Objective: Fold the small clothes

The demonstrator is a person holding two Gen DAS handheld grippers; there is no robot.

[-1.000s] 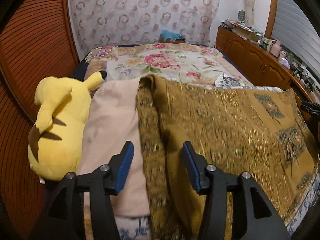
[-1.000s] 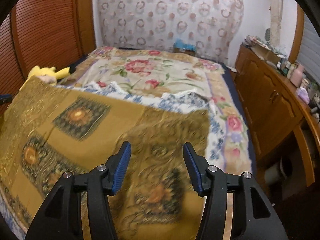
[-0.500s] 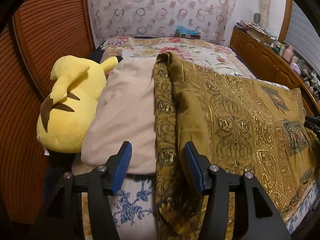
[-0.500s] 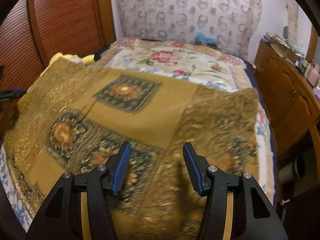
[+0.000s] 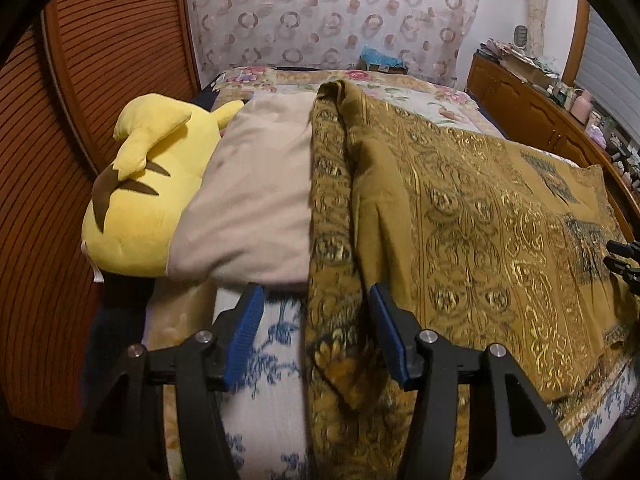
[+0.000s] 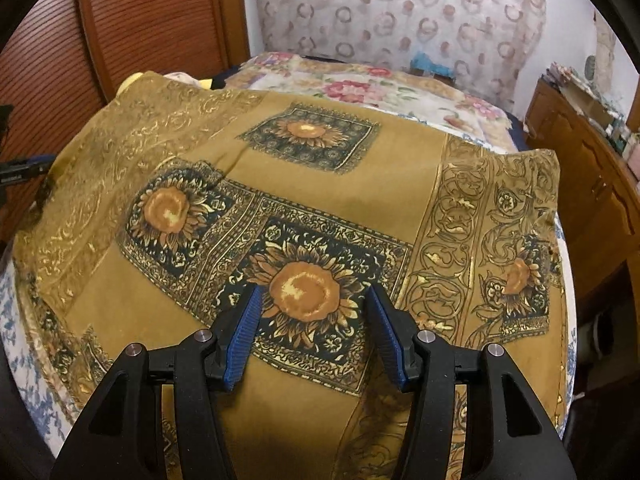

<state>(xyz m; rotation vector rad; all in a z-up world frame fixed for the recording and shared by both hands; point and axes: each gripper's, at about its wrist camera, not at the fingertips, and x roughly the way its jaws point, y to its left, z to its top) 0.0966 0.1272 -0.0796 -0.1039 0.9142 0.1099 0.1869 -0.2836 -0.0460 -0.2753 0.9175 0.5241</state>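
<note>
A mustard-gold patterned cloth (image 6: 320,208) with dark sunflower squares lies spread over the near end of the bed. In the left wrist view the same cloth (image 5: 480,220) has a bunched, folded left edge running toward me. My left gripper (image 5: 316,336) is open and empty, its jaws either side of that bunched edge, just above it. My right gripper (image 6: 312,332) is open and empty, hovering over a sunflower square near the cloth's front. The other gripper's tip (image 5: 624,260) shows at the right edge of the left wrist view.
A yellow plush toy (image 5: 148,192) and a beige pillow (image 5: 260,192) lie left of the cloth. A blue-and-white sheet (image 5: 268,380) and a floral bedspread (image 6: 360,88) lie beneath. A wooden louvred wall (image 5: 48,160) stands left, and a cluttered wooden cabinet (image 6: 592,152) right.
Both grippers have pulled back toward the near end of the bed and stayed open. The cloth now lies flatter and more spread out in the right wrist view.
</note>
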